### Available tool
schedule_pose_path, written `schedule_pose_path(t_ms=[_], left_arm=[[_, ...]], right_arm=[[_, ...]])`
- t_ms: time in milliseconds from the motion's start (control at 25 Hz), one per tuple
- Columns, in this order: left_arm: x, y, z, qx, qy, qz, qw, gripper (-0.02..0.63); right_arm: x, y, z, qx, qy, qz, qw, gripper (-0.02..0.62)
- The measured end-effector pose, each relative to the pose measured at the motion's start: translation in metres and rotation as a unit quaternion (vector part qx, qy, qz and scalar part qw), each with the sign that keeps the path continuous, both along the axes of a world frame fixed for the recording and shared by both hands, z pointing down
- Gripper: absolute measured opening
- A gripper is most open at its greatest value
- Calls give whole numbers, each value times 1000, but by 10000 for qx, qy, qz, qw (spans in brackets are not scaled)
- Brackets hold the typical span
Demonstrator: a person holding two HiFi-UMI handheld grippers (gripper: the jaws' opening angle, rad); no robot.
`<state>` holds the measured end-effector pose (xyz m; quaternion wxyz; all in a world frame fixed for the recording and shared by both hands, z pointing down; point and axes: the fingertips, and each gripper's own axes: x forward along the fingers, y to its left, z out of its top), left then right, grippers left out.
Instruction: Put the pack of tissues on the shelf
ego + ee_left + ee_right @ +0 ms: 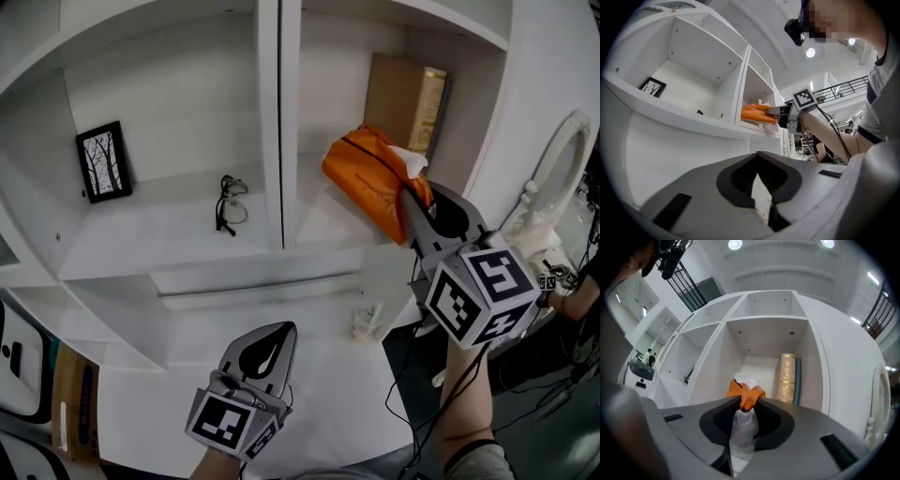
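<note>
1. Landmark: the upright divider (269, 122) of the white shelf (169, 253). All places below are given from it.
2. Pack of tissues (370, 178): orange and soft-sided, with white tissue showing at its top. It lies tilted at the mouth of the compartment right of the divider, in front of a tan and gold book (405, 98) that stands at the back. Whether its lower end touches the shelf board cannot be told.
3. Right gripper (412, 199): clamped on the pack's near end, with a fold of wrapper pinched between the jaws.
4. Right arm: the forearm (464, 403) rises from low and right of the divider, stretched up and forward. The gripper points into the right compartment, its marker cube toward the head.
5. Left gripper (265, 349): jaws together with nothing between them. It is held low, below the divider's foot, over the white bench (328, 394), tips aimed up at the shelf.
6. Left of the divider: a framed picture (103, 161) and spectacles (230, 204), neither involved.
7. Step in hand, as judged: setting the pack down. Carry it deeper into the compartment and level it so a flat side meets the board. Stop short of the book. The pinch is thin, so move slowly. Release only once the board bears the weight, then draw straight back.
</note>
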<state>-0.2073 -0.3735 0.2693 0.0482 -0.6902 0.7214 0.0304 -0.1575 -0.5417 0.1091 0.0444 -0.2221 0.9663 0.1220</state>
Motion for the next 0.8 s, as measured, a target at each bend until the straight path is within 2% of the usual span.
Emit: schedule_pose_path(t_ms=[280,440,520,800], left_arm=[[-5,-4,-3,13,76,-18,10000,25],[-7,-4,0,10,78,-1,10000,26],[-8,-4,1,-1,85,-5,10000,25],[-9,-4,1,19,102,-6,9999,25]], right_arm=[[-30,-14,2,-108,191,-59,9997,92],[-41,-22,13,-291,394,-55,9988,144],[-41,-22,14,-355,343,-114,9987,175],[-31,-14,-8,-307,-98,-274,9991,224]])
